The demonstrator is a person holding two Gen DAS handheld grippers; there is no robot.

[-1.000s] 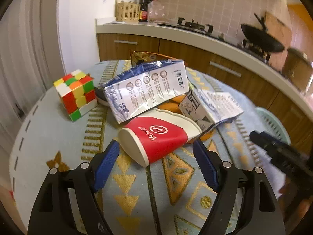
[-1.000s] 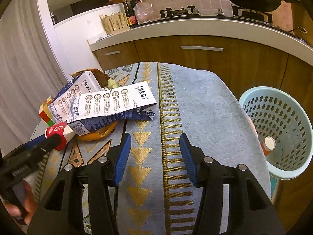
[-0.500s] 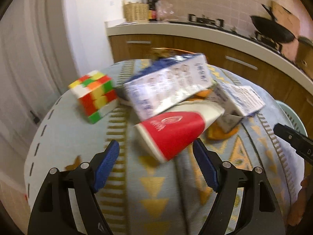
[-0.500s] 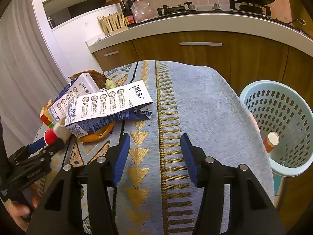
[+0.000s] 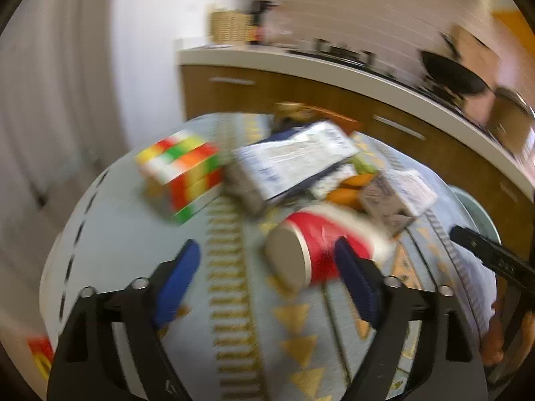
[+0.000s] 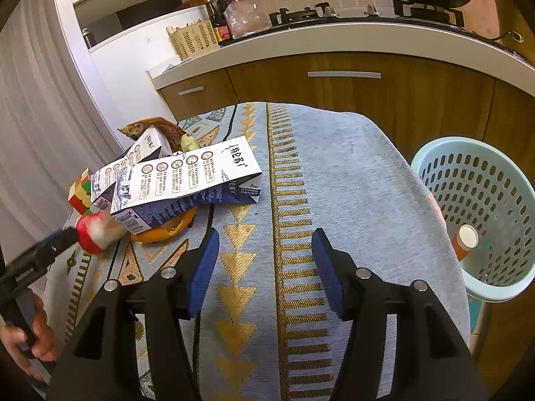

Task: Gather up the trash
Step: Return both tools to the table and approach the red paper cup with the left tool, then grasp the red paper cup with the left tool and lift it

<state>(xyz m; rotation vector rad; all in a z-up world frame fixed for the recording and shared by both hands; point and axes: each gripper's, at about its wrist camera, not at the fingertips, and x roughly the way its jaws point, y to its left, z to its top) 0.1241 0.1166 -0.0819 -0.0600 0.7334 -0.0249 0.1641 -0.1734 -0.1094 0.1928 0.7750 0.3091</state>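
Note:
A red and white paper cup (image 5: 314, 244) lies on its side on the patterned tablecloth (image 5: 234, 300), its base toward me, against the right finger of my open left gripper (image 5: 267, 260); the view is blurred. The cup also shows in the right wrist view (image 6: 95, 235). Behind it lie two blue and white milk cartons (image 5: 294, 160) (image 6: 187, 180), orange peel (image 6: 160, 232) and a brown wrapper (image 6: 157, 125). My right gripper (image 6: 265, 257) is open and empty over the cloth. A pale blue trash basket (image 6: 481, 220) stands right of the table with an orange bottle (image 6: 464, 244) inside.
A Rubik's cube (image 5: 184, 170) sits left of the cartons. A kitchen counter (image 6: 334, 40) with a stove, a wok and a wicker basket runs behind the table. White curtains hang on the left.
The left gripper has swung left and forward, so the cup now sits by its right finger with its base facing me. The right gripper has barely moved.

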